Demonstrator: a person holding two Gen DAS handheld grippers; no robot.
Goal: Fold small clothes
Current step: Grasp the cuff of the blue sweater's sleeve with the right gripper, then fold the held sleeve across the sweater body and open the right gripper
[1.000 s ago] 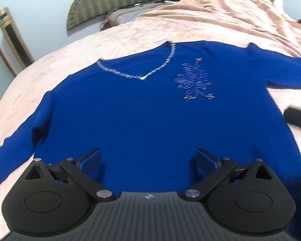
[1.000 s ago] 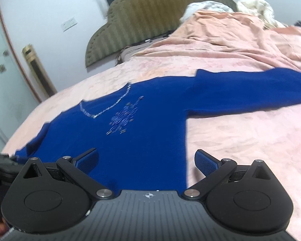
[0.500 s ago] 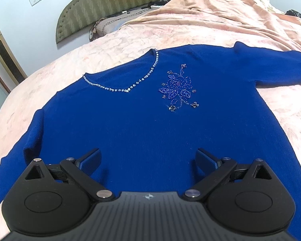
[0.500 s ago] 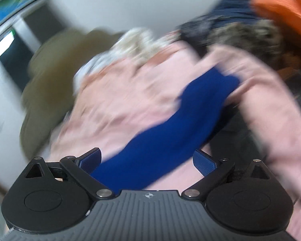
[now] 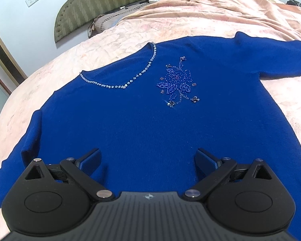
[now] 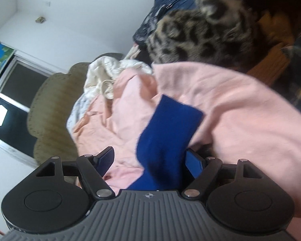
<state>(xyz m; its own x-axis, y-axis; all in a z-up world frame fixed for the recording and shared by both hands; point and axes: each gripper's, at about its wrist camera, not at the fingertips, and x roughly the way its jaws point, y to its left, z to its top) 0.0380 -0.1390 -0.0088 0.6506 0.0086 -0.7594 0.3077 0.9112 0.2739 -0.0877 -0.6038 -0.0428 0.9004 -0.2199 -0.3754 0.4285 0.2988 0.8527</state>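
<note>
Royal-blue knitted sweater point(image 5: 142, 124) with a rhinestone-trimmed V-neck and a beaded flower on the chest, spread flat and face up on the bed's pale pink quilted cover point(image 5: 118, 38), both sleeves out to the sides. No fold made yet by the look of it: body unfolded, left-side sleeve point(image 5: 24, 146) only slightly bunched at the shoulder, all folding steps left.

Far end of the other blue sleeve point(image 6: 168, 132) draped over rumpled pink bedding point(image 6: 240, 108), lying between the fingers of the right tool point(image 6: 150, 161); jaws closing around it, one pad seemingly against the knit, the other clear of it, so no firm pinch yet. Likely the start of bringing that sleeve across the body.

Left tool point(image 5: 149, 158) open wide, empty, hovering over the sweater's lower body.

No containers in view. Beyond: leopard-print fleece point(image 6: 200, 30), cream cloth point(image 6: 108, 74), olive padded headboard point(image 5: 110, 2).
</note>
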